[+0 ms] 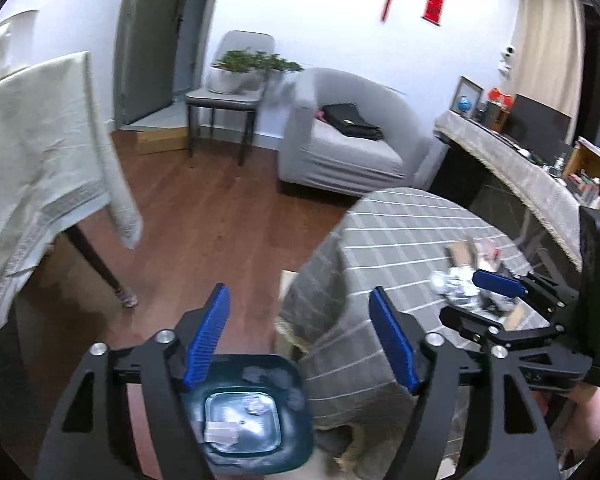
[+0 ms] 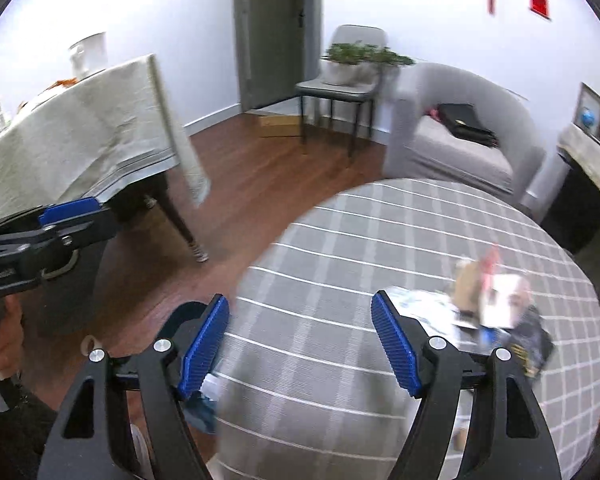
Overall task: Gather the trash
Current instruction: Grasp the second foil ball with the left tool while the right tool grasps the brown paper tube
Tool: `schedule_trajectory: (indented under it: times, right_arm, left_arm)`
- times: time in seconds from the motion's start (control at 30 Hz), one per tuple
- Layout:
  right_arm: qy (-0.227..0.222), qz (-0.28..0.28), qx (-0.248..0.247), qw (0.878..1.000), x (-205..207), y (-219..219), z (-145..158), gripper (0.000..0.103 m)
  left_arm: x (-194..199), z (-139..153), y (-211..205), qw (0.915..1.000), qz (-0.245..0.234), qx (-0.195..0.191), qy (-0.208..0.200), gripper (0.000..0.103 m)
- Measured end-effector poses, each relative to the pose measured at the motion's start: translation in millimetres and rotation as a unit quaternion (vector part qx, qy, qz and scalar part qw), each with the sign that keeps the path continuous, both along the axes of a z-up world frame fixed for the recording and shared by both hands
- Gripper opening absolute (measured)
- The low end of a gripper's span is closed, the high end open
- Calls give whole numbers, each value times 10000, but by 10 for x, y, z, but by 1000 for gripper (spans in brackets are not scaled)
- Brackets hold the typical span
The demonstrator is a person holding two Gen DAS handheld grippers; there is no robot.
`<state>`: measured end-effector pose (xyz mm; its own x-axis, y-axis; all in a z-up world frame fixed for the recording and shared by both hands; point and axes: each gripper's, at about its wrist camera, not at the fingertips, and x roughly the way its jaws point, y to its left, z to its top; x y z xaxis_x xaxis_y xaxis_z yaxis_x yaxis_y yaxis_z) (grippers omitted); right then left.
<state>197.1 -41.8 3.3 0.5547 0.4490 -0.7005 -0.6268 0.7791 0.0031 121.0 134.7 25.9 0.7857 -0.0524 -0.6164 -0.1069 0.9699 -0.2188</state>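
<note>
Hovering my left gripper (image 1: 298, 336) over the dark teal square plastic bin (image 1: 296, 436) on the wood floor, claws spread wide, nothing between them. Bin sits just beside the round table with the grey checked cloth (image 1: 400, 232), partly under my fingers. Inside I can see a few pale crumpled scraps (image 1: 256, 404) and a flat whitish piece, so some trash looks binned already.

Right gripper (image 2: 300, 340) is above the tabletop, also wide open and empty. In the left view its blue pads (image 1: 498, 282) sit near a crumpled silver foil ball (image 1: 456, 286), but I can't tell if they touch it.

Left to do, as far as I can judge: a cluster of trash on the far right of the table, namely a brown paper piece (image 2: 468, 284), a white card or wrapper (image 2: 502, 300), a dark printed packet (image 2: 534, 340) and a flat pale printed sheet (image 2: 424, 304). Motion blur there, so details are uncertain.

My read: roughly midway. Next pick probably goes to the right gripper, since that pile is on its side.
</note>
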Motion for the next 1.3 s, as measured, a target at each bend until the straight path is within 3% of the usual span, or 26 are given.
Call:
schedule_trajectory:
  times: [0.57,1.03,1.3]
  right_arm:
    - [-201,-901,-51,9957,157,-1096,20,83]
    - [116,-914,105,9957,218,-1514,-209,89]
    - [438,-807,267,9954,270,-1571,-344,89]
  left_arm:
    - [491,-155,-1102,9941,-1073,27,-128,81]
    - [930,-488,-1774,9897,-1398,287,95,80]
    - [1124,-646,-1889,9901,-1337,345,259,66]
